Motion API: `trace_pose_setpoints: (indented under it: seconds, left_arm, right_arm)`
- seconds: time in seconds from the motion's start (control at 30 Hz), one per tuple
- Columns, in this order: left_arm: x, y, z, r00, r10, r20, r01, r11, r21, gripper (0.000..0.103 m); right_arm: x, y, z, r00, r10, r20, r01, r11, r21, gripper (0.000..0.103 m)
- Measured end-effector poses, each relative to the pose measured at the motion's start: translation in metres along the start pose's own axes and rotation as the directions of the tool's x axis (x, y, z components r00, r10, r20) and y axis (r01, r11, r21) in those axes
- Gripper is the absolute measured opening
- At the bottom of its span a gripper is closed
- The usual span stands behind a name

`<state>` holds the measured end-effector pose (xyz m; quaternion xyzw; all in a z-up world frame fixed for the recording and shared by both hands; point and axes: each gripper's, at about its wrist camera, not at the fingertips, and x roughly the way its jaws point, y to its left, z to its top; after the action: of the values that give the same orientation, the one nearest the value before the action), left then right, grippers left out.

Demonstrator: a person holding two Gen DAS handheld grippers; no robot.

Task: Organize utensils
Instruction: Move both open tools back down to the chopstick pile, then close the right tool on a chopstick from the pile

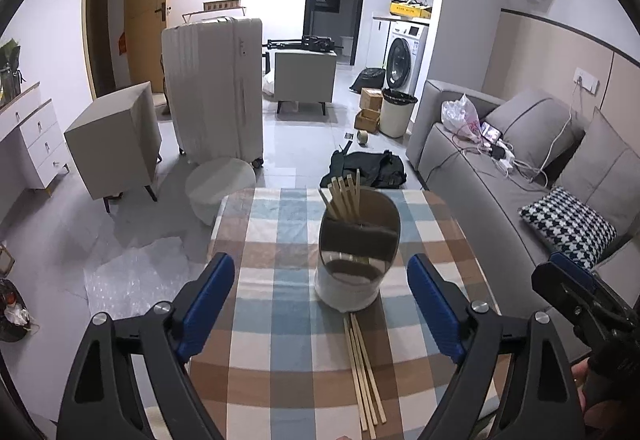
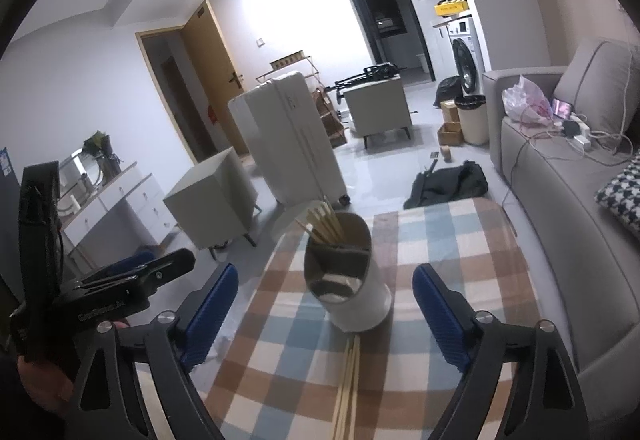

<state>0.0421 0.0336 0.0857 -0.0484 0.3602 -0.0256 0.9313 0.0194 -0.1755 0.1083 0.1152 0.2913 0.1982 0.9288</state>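
Checked cloth in blue, brown and white covers the table (image 1: 280,352) that both grippers hang over; grey floor tiles, a white suitcase (image 1: 216,88) and a grey sofa (image 1: 500,176) lie beyond its far edge.

Left gripper (image 1: 320,300): blue-padded fingers spread wide, nothing between them. Directly ahead of it, framed between the two fingertips, stands a white utensil holder (image 1: 356,252) with an oval mouth and a dark inner divider. Its far compartment holds a bunch of upright wooden chopsticks (image 1: 343,196), leaning toward the gripper's left. The near compartment is dark; its contents cannot be made out. On the cloth between holder and gripper, slightly toward the right finger, lies a loose bundle of wooden chopsticks (image 1: 364,368), laid side by side, far ends touching or just short of the holder's base.

Right gripper (image 2: 324,300): fingers likewise spread apart, holding nothing. The holder (image 2: 352,280) sits ahead between its fingertips, tilted in this view by the lens, with the standing chopsticks (image 2: 324,222) in the far compartment. The loose bundle (image 2: 348,388) runs from the holder's base back toward the gripper, roughly midway between the fingers.

Each gripper shows at the edge of the other's view, beside it and well apart.
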Motion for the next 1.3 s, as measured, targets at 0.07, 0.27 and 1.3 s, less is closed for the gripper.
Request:
trace_pose_setpoints:
  seconds: [0.07,0.27,1.3]
  left_arm:
    - [0.002,0.001,-0.005,1.0,-0.001,-0.007,0.001,1.0,0.0,0.085]
    - [0.006,0.0,-0.024,1.0,0.01,-0.013,-0.009,1.0,0.015,0.085]
    - [0.084,0.071,-0.069,0.955,0.043,-0.292,-0.097,0.98,-0.172,0.085]
  right_arm:
    - [-0.001,0.0,-0.009,1.0,-0.005,-0.005,0.005,1.0,-0.001,0.096]
    - [0.005,0.0,-0.032,0.999,-0.014,-0.036,0.013,1.0,-0.025,0.097]
    - [0.206,-0.035,-0.139,0.773,-0.185,-0.607,0.132,0.982,-0.133,0.036]
